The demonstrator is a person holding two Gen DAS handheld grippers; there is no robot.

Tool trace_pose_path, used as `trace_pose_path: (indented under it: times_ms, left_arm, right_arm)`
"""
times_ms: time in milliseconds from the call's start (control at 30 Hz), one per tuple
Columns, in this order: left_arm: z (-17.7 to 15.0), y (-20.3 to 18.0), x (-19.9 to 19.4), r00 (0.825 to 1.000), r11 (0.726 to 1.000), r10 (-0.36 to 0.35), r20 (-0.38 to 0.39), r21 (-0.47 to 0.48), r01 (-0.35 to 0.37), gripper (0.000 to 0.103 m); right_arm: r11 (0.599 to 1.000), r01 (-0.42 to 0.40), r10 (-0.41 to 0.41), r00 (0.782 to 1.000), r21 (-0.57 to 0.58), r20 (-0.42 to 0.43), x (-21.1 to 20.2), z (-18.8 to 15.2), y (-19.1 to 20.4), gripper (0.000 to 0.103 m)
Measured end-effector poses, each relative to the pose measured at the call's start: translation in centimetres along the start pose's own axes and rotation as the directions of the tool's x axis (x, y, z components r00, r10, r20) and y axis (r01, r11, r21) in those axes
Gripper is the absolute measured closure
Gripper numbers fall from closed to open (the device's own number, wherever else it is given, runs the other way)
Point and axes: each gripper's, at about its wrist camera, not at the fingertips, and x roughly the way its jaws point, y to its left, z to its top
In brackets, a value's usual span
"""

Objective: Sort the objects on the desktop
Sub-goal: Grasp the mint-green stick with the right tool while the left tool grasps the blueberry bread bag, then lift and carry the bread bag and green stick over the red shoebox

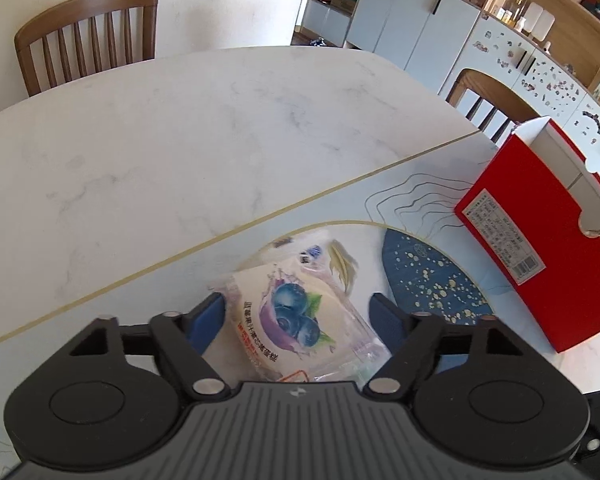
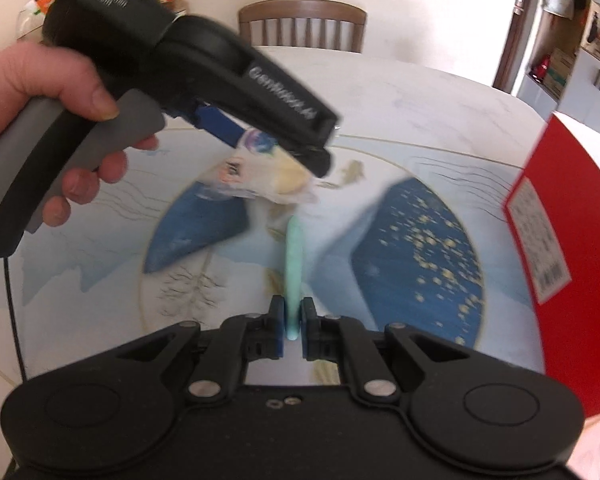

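A clear-wrapped blueberry snack packet (image 1: 296, 320) sits between the blue pads of my left gripper (image 1: 300, 316), whose jaws stand wide apart around it. In the right wrist view the same packet (image 2: 260, 172) hangs from the left gripper (image 2: 260, 136), lifted above the mat. My right gripper (image 2: 293, 320) is shut on a thin mint-green stick (image 2: 294, 264) that points forward over the mat. A red box (image 1: 540, 240) lies at the right, also seen in the right wrist view (image 2: 560, 248).
A printed desk mat (image 1: 432, 280) with blue patches covers the near part of the white marble table (image 1: 180, 140). Wooden chairs (image 1: 88, 36) stand at the far side. Cabinets and shelves (image 1: 440, 12) fill the back right. More snack packets (image 2: 40, 0) lie far left.
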Motion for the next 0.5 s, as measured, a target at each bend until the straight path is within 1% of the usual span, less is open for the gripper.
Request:
trace_pose_path:
  times_ms: [33, 100, 200, 300, 500]
  left_arm:
    - [0.0, -0.1, 0.0, 1.0, 1.0, 0.001, 0.003, -0.002, -0.001, 0.03]
    - [0.0, -0.1, 0.1, 1.0, 1.0, 0.008, 0.005, -0.006, -0.008, 0.038]
    - [0.0, -0.3, 0.0, 1.0, 1.0, 0.01, 0.01, -0.007, -0.01, 0.047]
    - [0.0, -0.8, 0.0, 0.999, 1.0, 0.027, 0.017, 0.011, -0.028, 0.05]
    - [-0.3, -1.3, -0.6, 0.999, 0.999, 0.041, 0.031, 0.01, -0.041, 0.051]
  right_arm:
    - [1.0, 0.006, -0.006, 1.0, 0.007, 0.001, -0.1, -0.1, -0.2, 0.096]
    - [1.0, 0.01, -0.01, 1.0, 0.022, 0.001, -0.3, -0.2, -0.7, 0.096]
    - [0.999, 0.018, -0.018, 1.0, 0.028, 0.01, -0.7, -0.3, -1.0, 0.096]
    - [0.999, 0.029, -0.029, 0.999, 0.03, 0.018, -0.8, -0.2, -1.4, 0.096]
    - [0.998, 0.044, -0.046, 0.998, 0.042, 0.036, -1.9, -0.1, -2.2, 0.096]
